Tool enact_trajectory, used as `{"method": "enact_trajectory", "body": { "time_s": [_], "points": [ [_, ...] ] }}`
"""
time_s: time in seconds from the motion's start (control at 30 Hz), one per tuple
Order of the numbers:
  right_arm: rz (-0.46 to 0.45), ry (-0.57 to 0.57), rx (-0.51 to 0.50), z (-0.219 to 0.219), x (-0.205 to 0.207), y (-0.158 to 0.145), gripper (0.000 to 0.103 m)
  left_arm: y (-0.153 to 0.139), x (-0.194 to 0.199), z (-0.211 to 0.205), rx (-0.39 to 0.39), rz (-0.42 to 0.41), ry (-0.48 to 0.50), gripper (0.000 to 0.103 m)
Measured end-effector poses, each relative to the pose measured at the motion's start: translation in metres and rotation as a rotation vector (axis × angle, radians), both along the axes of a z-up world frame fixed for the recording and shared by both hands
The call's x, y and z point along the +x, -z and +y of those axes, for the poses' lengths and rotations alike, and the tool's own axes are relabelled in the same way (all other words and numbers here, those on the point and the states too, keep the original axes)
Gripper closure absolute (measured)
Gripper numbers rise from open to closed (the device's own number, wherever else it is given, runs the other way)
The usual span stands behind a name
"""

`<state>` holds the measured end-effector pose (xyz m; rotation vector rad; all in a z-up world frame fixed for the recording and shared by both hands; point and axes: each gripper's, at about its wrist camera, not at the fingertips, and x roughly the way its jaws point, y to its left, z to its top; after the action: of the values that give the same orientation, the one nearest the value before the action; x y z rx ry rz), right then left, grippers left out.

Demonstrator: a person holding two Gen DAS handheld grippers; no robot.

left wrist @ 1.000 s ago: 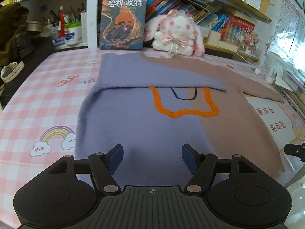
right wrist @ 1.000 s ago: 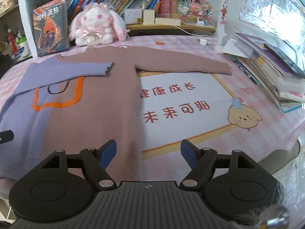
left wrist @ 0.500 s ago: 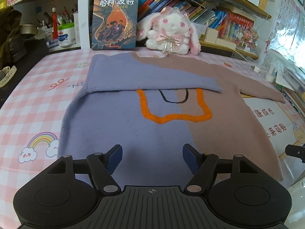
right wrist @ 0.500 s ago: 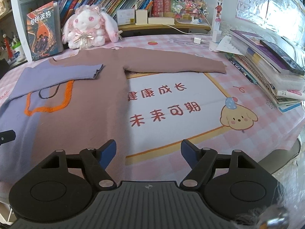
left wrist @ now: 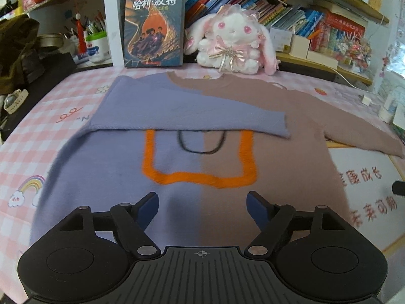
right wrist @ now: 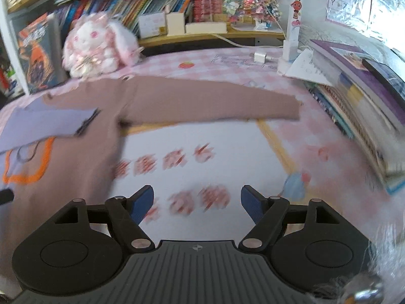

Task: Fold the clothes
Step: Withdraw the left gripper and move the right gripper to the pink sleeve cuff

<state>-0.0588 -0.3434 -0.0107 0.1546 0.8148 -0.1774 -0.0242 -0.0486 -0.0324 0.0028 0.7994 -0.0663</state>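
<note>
A lilac and brown sweater (left wrist: pixel 177 157) with an orange outline lies flat on the pink checked table. Its lilac sleeve (left wrist: pixel 192 111) is folded across the chest. Its brown sleeve (right wrist: pixel 210 103) lies stretched out to the right. My left gripper (left wrist: pixel 202 202) is open and empty, above the sweater's lower middle. My right gripper (right wrist: pixel 197 200) is open and empty, over the white mat (right wrist: pixel 202 141) to the right of the sweater body (right wrist: pixel 65 157), short of the brown sleeve.
A plush rabbit (left wrist: pixel 233 45) and an upright book (left wrist: pixel 154 30) stand at the table's back edge, below shelves of books. Stacked books (right wrist: pixel 359 96) lie along the right side. A charger (right wrist: pixel 259 56) and cable lie at the back right.
Both grippers have moved forward over the table. The right view has swung towards the stretched brown sleeve and is blurred with motion. The sweater has not moved.
</note>
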Motion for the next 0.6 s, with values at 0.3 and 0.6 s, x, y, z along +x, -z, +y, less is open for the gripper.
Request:
{"method": "enact_trajectory", "body": {
  "time_s": [0.3, 0.6],
  "points": [
    [0.033, -0.033, 0.085, -0.078, 0.041, 0.011, 0.027, 0.004, -0.011, -0.059, 0.056, 0.042, -0.09, 0.024],
    [0.04, -0.003, 0.123, -0.118, 0.055, 0.022, 0.027, 0.003, -0.02, -0.084, 0.108, 0.078, -0.141, 0.024]
  ]
}}
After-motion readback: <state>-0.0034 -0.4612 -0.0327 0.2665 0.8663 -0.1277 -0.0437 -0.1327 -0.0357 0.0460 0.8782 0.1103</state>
